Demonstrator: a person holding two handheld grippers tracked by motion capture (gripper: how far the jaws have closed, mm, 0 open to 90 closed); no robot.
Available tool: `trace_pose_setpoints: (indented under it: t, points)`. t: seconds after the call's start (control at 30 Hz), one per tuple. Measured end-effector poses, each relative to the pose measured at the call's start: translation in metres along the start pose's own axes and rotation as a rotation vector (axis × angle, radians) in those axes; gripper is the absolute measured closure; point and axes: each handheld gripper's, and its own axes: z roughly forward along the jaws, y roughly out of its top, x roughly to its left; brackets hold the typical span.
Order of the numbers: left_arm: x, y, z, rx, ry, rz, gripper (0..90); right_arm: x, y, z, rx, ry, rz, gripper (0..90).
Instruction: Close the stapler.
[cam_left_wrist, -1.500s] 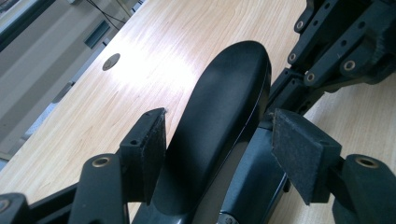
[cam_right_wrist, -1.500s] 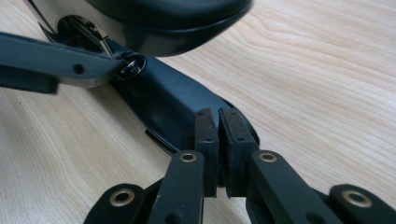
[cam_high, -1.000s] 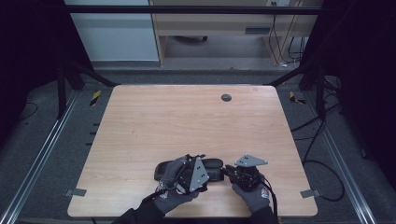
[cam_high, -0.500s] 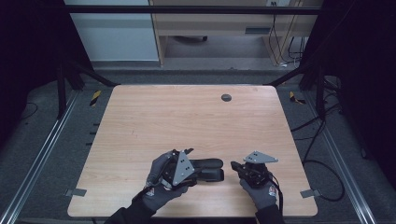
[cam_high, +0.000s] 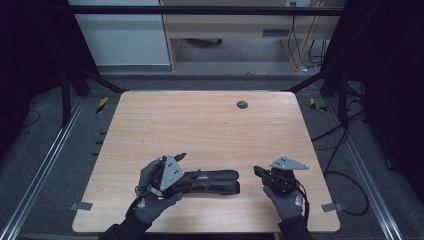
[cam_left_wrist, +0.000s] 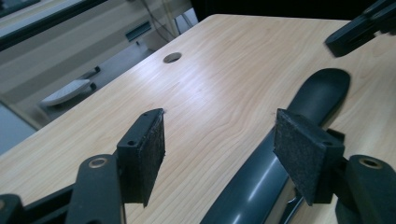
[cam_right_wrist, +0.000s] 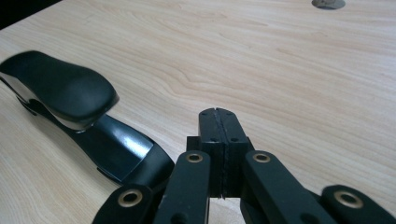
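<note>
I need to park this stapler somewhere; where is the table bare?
The tabletop is bare from the black stapler back to the cable hole. The near edge is crowded by the left hand-held gripper and right hand-held gripper.

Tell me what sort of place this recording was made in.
Most likely a lab or workshop recording station, not a home. A bare wooden table with a cable hole stands inside a dark metal frame, loose cables trail over the grey floor, and plain office furniture sits behind.
</note>
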Motion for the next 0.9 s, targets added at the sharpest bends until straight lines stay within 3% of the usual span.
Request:
trace_pose_setpoints:
  t: [0.17, 0.4, 0.7, 0.9]
  points:
    - [0.019, -0.017, -0.010, 0.017, 0.038, -0.060, 34.0, 0.000, 0.007, -0.006, -0.018, 0.005, 0.009, 90.0]
    - [0.038, -0.044, -0.023, 0.053, 0.109, -0.108, 34.0, 0.008, 0.014, -0.009, -0.038, 0.027, -0.013, 90.0]
    - [0.057, -0.075, -0.042, 0.081, 0.178, -0.188, 33.5, 0.033, 0.029, -0.013, -0.054, 0.088, -0.051, 90.0]
    - [0.063, -0.091, -0.052, 0.095, 0.206, -0.223, 33.5, 0.049, 0.034, -0.006, -0.041, 0.125, -0.071, 90.0]
